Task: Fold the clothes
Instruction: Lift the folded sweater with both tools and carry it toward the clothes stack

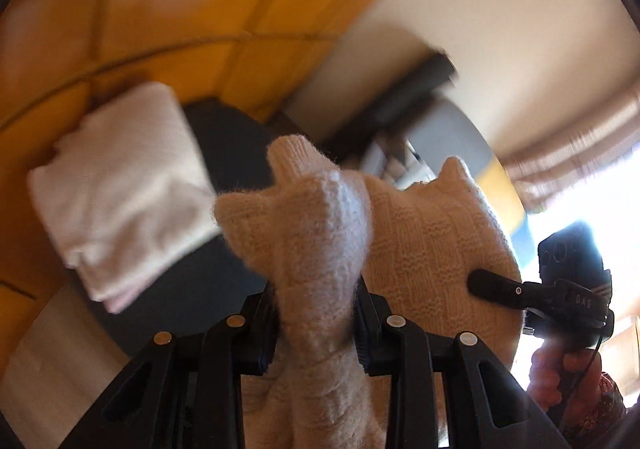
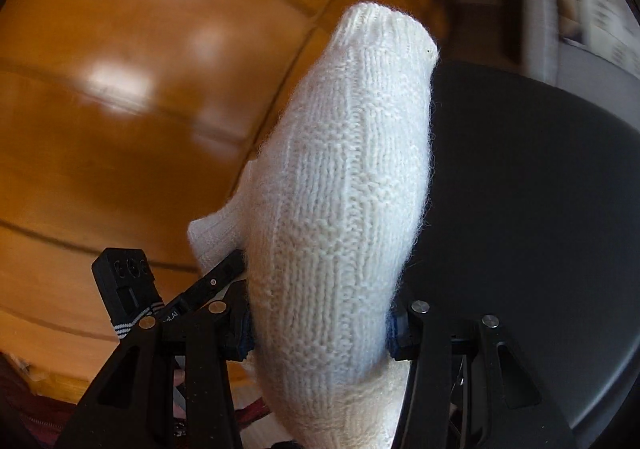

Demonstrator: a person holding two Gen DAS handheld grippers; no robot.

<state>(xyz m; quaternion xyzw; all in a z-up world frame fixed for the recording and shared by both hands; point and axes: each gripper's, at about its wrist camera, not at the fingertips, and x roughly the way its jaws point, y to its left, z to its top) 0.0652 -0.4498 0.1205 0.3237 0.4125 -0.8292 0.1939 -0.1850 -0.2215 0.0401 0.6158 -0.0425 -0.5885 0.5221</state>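
A cream knitted garment (image 1: 320,217) hangs bunched between both grippers, lifted above a dark round table (image 1: 224,137). My left gripper (image 1: 316,325) is shut on a thick twisted fold of the knit. To the right in this view, one of the right gripper's fingers (image 1: 496,287) lies against the same garment, with a person's hand (image 1: 560,369) on its handle. In the right wrist view my right gripper (image 2: 322,333) is shut on a wide roll of the knitted garment (image 2: 344,169). One of the left gripper's fingers (image 2: 216,281) shows at the lower left, touching the cloth.
A folded white cloth (image 1: 120,189) lies on the far left part of the table. The table's dark top (image 2: 520,209) fills the right of the right wrist view. Orange wooden floor (image 2: 120,129) lies beyond, and a curtain (image 1: 580,145) hangs by a bright window.
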